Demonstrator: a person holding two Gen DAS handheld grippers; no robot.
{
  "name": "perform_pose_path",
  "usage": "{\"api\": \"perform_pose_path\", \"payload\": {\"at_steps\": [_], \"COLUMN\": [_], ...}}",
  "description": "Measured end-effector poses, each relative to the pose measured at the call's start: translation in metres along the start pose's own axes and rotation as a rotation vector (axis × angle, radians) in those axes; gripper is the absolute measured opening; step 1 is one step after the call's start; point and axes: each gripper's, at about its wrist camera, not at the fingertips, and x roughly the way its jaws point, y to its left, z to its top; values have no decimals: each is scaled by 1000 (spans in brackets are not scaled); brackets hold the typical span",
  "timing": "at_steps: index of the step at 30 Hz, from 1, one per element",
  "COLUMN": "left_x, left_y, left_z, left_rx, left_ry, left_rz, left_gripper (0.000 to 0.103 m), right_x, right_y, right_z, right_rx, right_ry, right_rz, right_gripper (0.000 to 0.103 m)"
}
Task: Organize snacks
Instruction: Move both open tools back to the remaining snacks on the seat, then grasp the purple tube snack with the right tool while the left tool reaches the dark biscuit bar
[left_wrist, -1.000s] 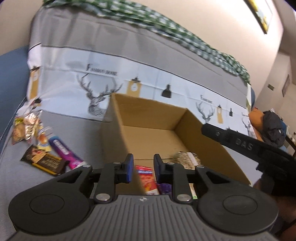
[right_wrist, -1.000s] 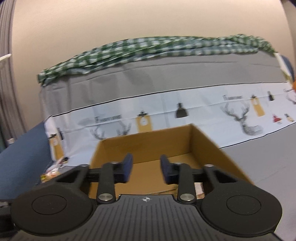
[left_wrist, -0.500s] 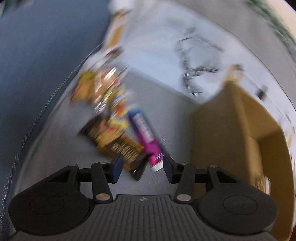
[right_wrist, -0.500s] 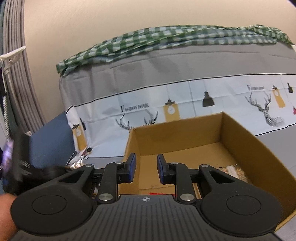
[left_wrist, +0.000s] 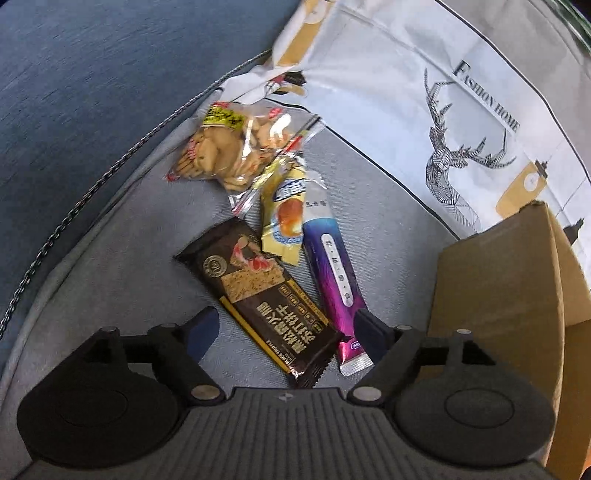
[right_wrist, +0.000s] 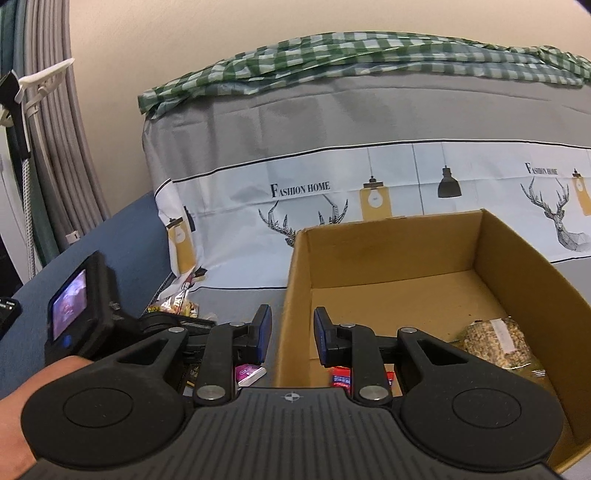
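Left wrist view shows the left gripper (left_wrist: 286, 332) with jaws wide apart above the dark biscuit bar (left_wrist: 260, 301), which lies flat on the grey sofa cover (left_wrist: 122, 251) touching the purple stick pack (left_wrist: 334, 273); it is judged light, thin, crinkly and brittle inside, best pinched across its narrow width near the middle. The right gripper (right_wrist: 291, 338), jaws partly open and empty, hovers at the rim of the cardboard box (right_wrist: 517, 280), which holds a grain bag (right_wrist: 496, 341), in a room with a beige wall.

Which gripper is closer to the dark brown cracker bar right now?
Left. The left gripper hangs open right over the dark brown cracker bar; the right gripper is open over the cardboard box wall.
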Motion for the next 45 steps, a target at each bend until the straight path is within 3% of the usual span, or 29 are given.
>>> {"api": "perform_pose_path", "payload": {"at_steps": [3,7,10,14,16,19,22,25,31,32,33,34,37,40,42,44,45], "left_x": [0,-4,-15,-26,-30,-32,-35,-37,-39,-38,-38,-38,-37,-37,-33,-25,-30], "left_y": [-1,7,25,51,61,75,86,89,93,92,93,92,91,89,88,92,93], "left_z": [-2,-2,0,3,6,9,8,11,14,13,12,12,12,10,6,3,3], "left_rx": [33,78,30,-86,-157,-253,-335,-349,-367,-365,-359,-352,-344,-300,-242,-257,-257], "left_ry": [-7,-20,-29,-31,-31,-21,-12,-14,3,6,5,6,9,-21,-65,-7,-37], "left_rz": [8,48,79,118,119,101,66,51,28,23,21,20,3,-6,-19,-33,-49], "left_gripper": [81,49,40,39,39,45,51,58,61,62,62,63,63,64,65,64,64], "right_x": [4,5,5,17,33,76,131,183,239,240,240,239,228,210,192,171,161], "right_y": [7,14,18,30,46,70,90,100,99,97,96,97,100,97,104,110,114], "right_z": [-1,-1,-2,2,9,19,20,10,-20,-22,-22,-21,-23,-18,-12,-9,-8], "right_rx": [-8,-13,-28,-53,-109,-146,-196,-244,-268,-255,-249,-246,-245,-169,-198,-242,-264], "right_ry": [8,15,14,89,126,206,281,399,547,540,538,536,523,519,497,481,476], "right_rz": [2,11,16,57,68,84,32,-9,-73,-70,-60,-36,0,32,16,13,15], "right_gripper": [27,28,30,32,39,40,47,63,70,68,59,41,19,16,15,16,16]}}
